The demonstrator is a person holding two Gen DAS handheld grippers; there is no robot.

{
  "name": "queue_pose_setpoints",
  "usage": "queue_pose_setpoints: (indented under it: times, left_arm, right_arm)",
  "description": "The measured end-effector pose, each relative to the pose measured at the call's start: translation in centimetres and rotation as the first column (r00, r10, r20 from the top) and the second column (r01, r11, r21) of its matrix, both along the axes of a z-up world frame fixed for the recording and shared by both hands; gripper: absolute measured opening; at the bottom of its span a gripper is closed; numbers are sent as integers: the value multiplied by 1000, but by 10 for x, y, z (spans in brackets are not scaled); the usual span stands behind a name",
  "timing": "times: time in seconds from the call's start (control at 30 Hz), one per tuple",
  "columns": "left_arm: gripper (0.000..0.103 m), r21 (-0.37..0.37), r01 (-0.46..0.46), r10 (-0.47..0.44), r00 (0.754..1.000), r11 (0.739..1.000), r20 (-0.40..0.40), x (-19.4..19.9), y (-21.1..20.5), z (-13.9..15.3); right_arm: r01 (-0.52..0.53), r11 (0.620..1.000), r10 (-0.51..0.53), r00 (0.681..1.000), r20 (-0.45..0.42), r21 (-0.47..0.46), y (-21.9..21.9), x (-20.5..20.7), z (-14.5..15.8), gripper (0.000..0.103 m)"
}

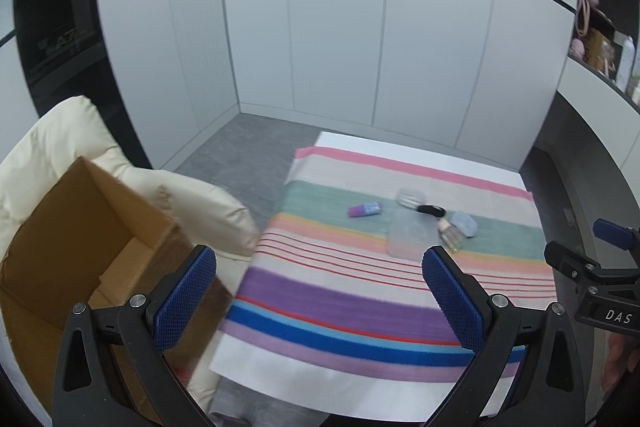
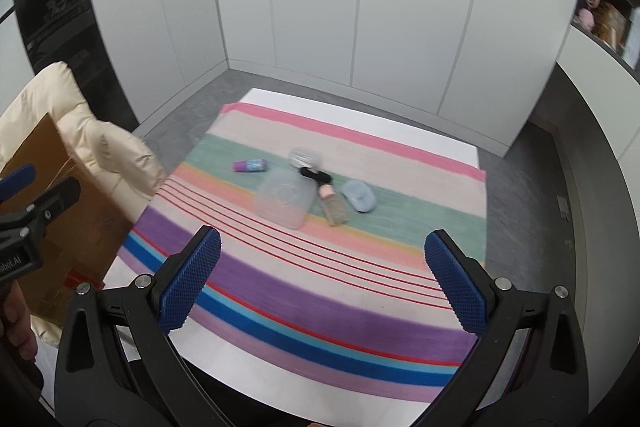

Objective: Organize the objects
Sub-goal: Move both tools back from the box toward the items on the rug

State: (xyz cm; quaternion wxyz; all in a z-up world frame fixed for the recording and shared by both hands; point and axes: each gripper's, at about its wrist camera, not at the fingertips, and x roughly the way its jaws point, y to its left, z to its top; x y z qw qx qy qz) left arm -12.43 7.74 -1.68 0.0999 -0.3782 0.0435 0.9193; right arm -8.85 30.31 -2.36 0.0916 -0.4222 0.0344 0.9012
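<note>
Small objects lie on a striped cloth on a white table: a purple and blue tube, a clear plastic pouch, a small clear box, a black hair tie, a glass bottle with a pink cap and a pale blue case. They also show in the left wrist view, with the tube and pouch. My left gripper is open and empty near the cloth's front left. My right gripper is open and empty above the cloth's front.
An open cardboard box sits to the left of the table, against a cream padded jacket. White wall panels stand behind the table. A shelf with pink items is at the upper right. Grey floor surrounds the table.
</note>
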Motion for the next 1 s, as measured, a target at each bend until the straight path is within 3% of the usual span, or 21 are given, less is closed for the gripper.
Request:
queue_pose_setpoints:
  times: [0.23, 0.4, 0.7, 1.0]
  left_arm:
    - [103, 11, 57, -58, 997, 998, 50, -6, 42, -13]
    - [103, -29, 95, -92, 992, 995, 91, -18, 74, -42]
    - [103, -35, 113, -102, 966, 993, 237, -64, 111, -114]
    - [103, -43, 142, -123, 946, 989, 301, -104, 142, -176]
  right_arm:
    - [47, 999, -47, 999, 20, 14, 29, 19, -7, 103]
    - [78, 997, -78, 994, 72, 1, 56, 21, -31, 103]
    - [79, 997, -78, 983, 166, -4, 96, -26, -96, 103]
    - [33, 999, -29, 974, 227, -13, 118, -82, -162, 103]
